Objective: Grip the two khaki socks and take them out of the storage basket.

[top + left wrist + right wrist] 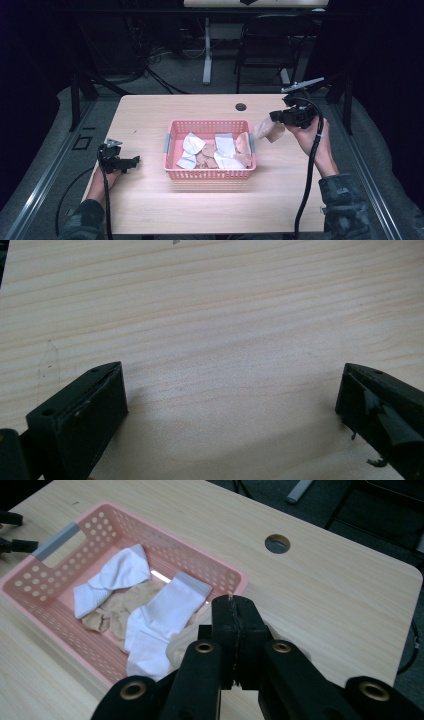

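Observation:
A pink plastic basket [210,174] [165,535] stands in the middle of the wooden table. Inside lie white socks [192,145] [120,572] mixed with beige socks [243,144] [117,609]. My right gripper [274,116] [234,615] is raised just past the basket's right end, shut on a beige sock [267,130] [182,647] that hangs below its jaws. My left gripper [134,161] [232,400] rests low over bare tabletop left of the basket, open, with nothing between its jaws.
A round cable hole [241,106] [277,543] sits in the table near its far edge. Behind the table are a black chair [265,40] and a white table leg [207,50]. Cables trail from both grippers toward the near edge.

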`<state>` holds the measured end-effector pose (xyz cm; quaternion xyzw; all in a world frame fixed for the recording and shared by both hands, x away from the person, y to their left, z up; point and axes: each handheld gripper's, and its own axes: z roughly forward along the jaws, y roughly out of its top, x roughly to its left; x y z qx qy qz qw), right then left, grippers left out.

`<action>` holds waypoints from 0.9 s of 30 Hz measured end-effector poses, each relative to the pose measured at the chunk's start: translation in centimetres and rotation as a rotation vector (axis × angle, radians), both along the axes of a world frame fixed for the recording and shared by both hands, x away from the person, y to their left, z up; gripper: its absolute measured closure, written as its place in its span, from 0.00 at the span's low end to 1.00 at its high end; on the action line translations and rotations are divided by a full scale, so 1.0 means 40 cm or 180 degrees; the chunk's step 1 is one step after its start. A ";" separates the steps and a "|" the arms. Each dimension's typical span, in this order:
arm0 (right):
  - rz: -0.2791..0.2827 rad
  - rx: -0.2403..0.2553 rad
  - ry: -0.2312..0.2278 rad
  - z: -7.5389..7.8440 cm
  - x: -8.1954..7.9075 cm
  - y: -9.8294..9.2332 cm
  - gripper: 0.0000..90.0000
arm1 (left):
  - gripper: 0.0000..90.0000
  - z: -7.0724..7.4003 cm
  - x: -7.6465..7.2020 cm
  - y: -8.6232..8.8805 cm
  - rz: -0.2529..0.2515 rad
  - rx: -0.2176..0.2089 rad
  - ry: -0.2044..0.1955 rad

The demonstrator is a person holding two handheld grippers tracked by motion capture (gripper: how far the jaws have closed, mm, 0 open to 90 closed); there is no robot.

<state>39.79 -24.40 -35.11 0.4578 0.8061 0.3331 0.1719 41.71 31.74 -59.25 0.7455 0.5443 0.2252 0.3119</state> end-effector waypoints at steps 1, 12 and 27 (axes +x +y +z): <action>-0.0037 -0.0009 0.0007 -0.007 -0.002 -0.013 0.99 | 0.00 0.000 0.000 0.000 0.0000 -0.0001 0.0000; -0.0214 -0.0024 0.0101 -0.049 0.006 -0.066 0.99 | 0.00 0.000 0.000 0.000 0.0000 -0.0001 -0.0001; -0.0342 -0.0119 0.0602 -0.210 0.055 -0.092 0.99 | 0.00 0.000 0.000 0.000 -0.0001 -0.0001 -0.0001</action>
